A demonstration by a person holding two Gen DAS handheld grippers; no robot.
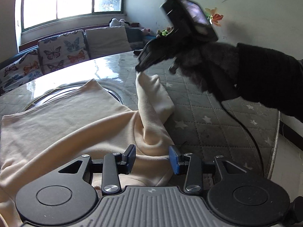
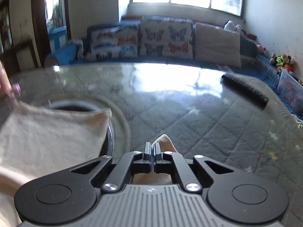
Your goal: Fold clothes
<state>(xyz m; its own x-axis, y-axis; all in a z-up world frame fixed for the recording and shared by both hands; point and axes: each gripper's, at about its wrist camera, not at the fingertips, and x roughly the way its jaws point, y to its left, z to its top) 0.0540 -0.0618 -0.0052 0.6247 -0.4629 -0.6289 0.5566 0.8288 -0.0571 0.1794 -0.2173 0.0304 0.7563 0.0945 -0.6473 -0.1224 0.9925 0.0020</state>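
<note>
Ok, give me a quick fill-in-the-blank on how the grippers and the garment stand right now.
The right gripper is shut on the cream garment's ____.
The left gripper has its jaws ____.
The garment lies on a quilted cover printed with ____.

Missing words: sleeve; open; stars

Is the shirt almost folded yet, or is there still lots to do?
Only partly. The cream shirt lies mostly flat on the quilted table cover, so its body looks spread out. Now the right tool is shut on the sleeve, lifting it. The left tool is open above the cloth. The remaining folds aren't done.
</note>
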